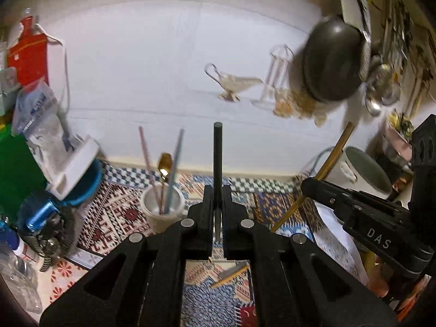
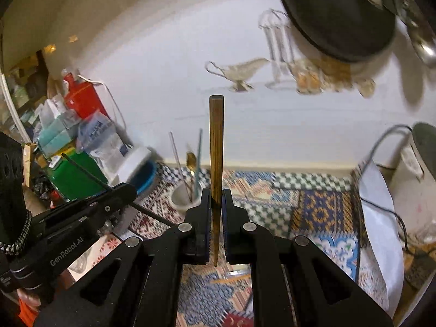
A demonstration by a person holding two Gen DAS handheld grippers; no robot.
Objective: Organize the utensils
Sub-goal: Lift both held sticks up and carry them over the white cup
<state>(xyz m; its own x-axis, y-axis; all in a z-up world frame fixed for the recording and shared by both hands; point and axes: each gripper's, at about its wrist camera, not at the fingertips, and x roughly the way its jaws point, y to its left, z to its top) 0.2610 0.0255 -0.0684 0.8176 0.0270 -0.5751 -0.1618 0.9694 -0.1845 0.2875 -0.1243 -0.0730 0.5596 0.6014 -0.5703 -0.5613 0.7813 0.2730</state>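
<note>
The white cup point(image 1: 162, 205) already held straws and a gold spoon, while the left gripper point(image 1: 218, 199) pinched a black utensil point(image 1: 217, 160) and the right gripper point(image 2: 216, 204) pinched a wooden chopstick point(image 2: 216, 150), both short of that cup.

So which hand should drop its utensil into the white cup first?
Probably left. The left gripper, clamping the black-handled utensil, has the white cup close beside its fingers. The right gripper, holding the wooden chopstick, sits farther from it.
</note>
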